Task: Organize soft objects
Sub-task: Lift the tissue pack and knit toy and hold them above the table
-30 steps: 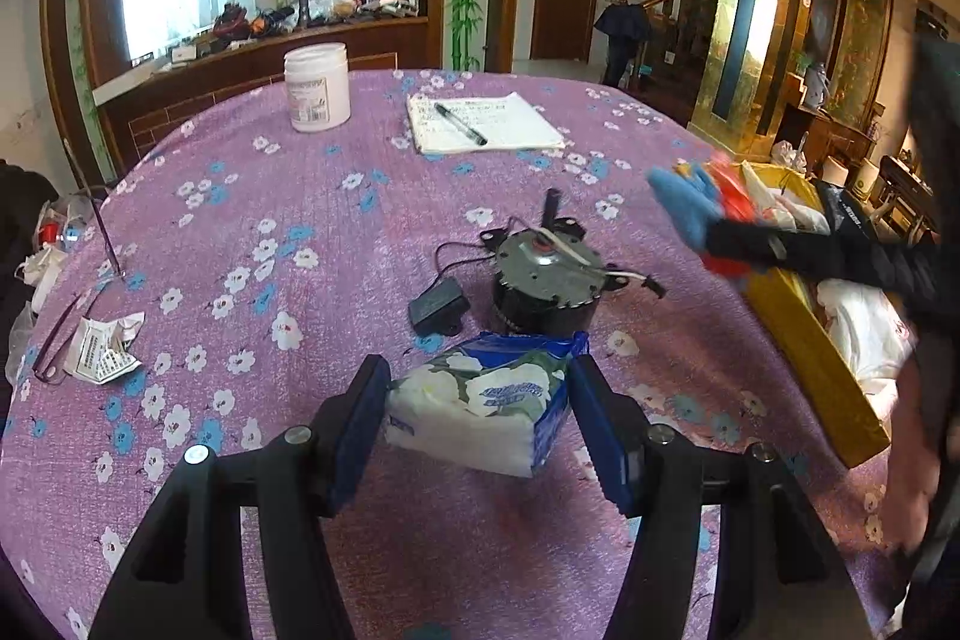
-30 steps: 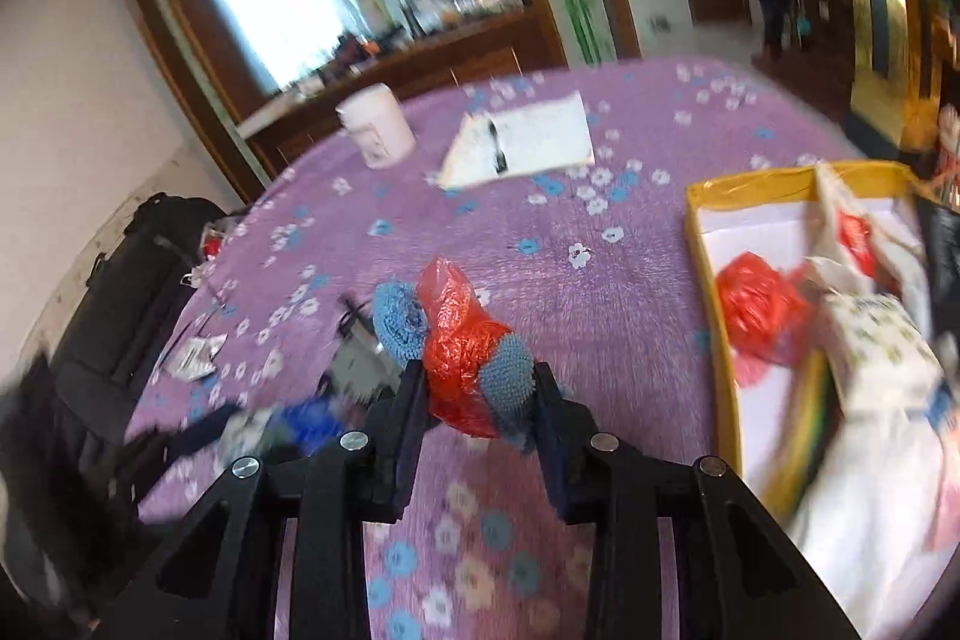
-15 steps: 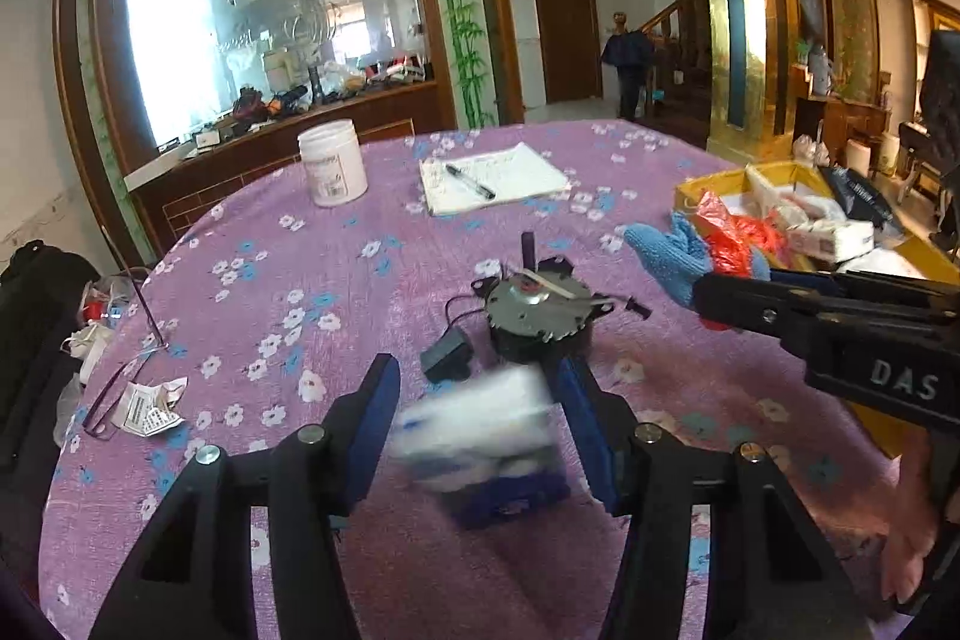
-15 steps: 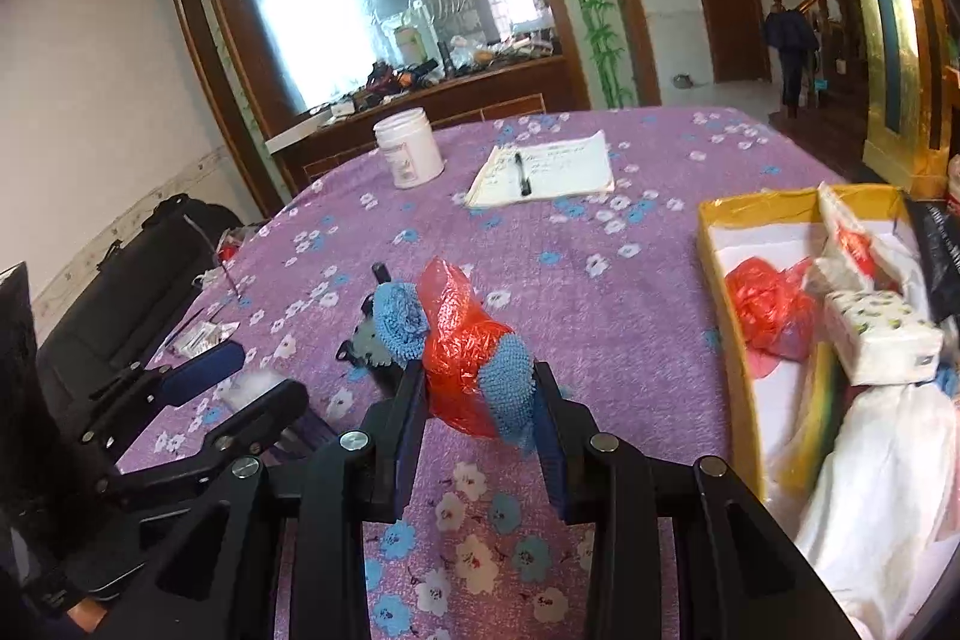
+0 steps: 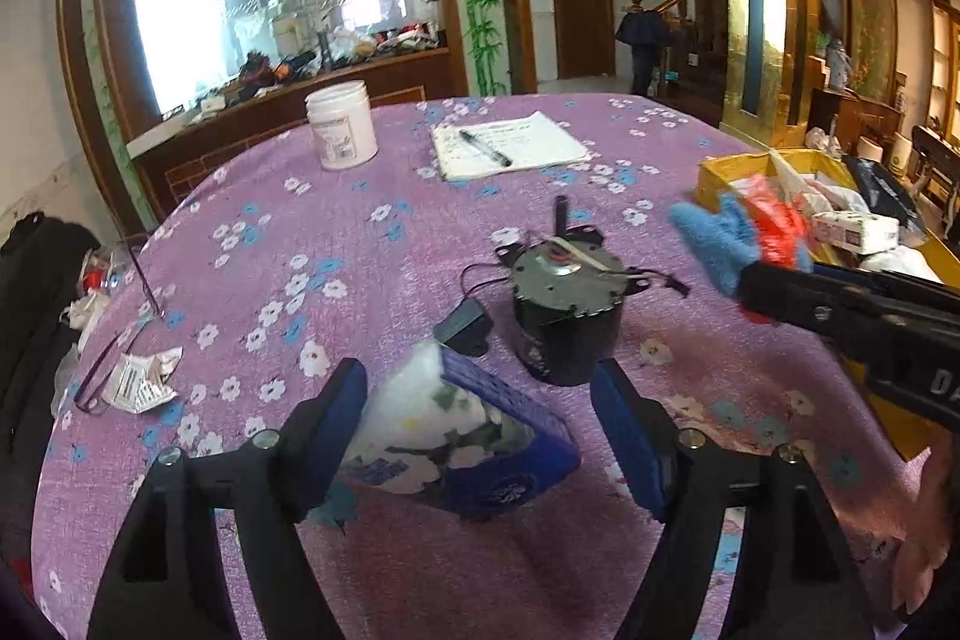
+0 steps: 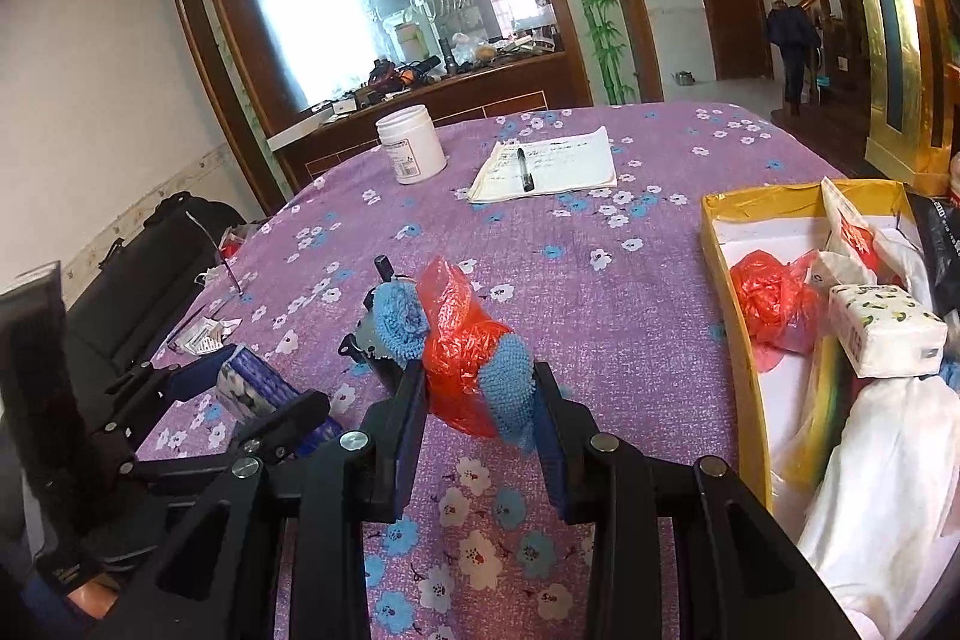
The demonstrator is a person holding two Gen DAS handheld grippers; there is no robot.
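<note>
A tissue pack (image 5: 456, 436), white with a floral print and a blue end, lies tilted on the purple flowered tablecloth (image 5: 360, 244). My left gripper (image 5: 477, 382) straddles it with its jaws opening; the right pad stands clear of the pack. My right gripper (image 6: 477, 388) is shut on a bundle of red plastic bag and blue fuzzy cloth (image 6: 462, 352), held above the table. In the left wrist view that bundle (image 5: 720, 238) hangs at the right. A yellow box (image 6: 720, 244) at the right holds a red bag (image 6: 768, 298), another tissue pack (image 6: 882, 334) and white cloth.
A black motor (image 5: 564, 304) with wires and a small black adapter (image 5: 465, 328) sit just beyond the left gripper. Farther back stand a white jar (image 5: 342, 124) and a notepad with a pen (image 5: 510, 148). Crumpled paper (image 5: 141, 382) lies near the left table edge.
The left jaws have spread apart and the tissue pack, gripped level before, has tipped over and now lies tilted on the cloth. The right gripper keeps its hold on the red and blue bundle.
</note>
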